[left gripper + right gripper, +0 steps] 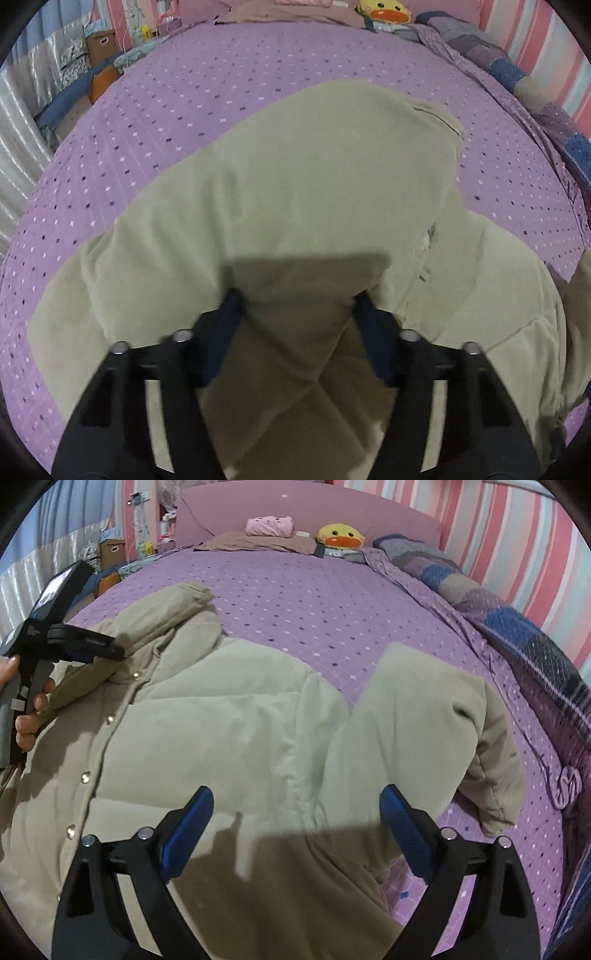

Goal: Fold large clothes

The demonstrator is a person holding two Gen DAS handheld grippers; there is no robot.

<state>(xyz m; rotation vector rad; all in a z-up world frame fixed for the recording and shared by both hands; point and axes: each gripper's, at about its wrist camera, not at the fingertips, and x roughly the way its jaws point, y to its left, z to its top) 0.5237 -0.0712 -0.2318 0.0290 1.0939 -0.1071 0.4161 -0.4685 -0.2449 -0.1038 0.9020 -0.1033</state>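
Note:
A pale green padded jacket (207,731) lies on the purple dotted bedspread (314,602), front up, with snap buttons down its placket. My left gripper (297,299) is shut on a bunched sleeve of the jacket (295,206), which is lifted and fills the left wrist view. In the right wrist view the left gripper (92,646) is at the jacket's collar side, on the left. My right gripper (297,805) is open and empty, just above the jacket's body. The jacket's other sleeve (443,716) lies folded to the right.
A yellow duck plush (341,535), a pink folded item (269,526) and a brown pillow (258,542) lie at the headboard. A patchwork quilt (498,605) runs along the right edge. Boxes (110,552) stand beside the bed at left.

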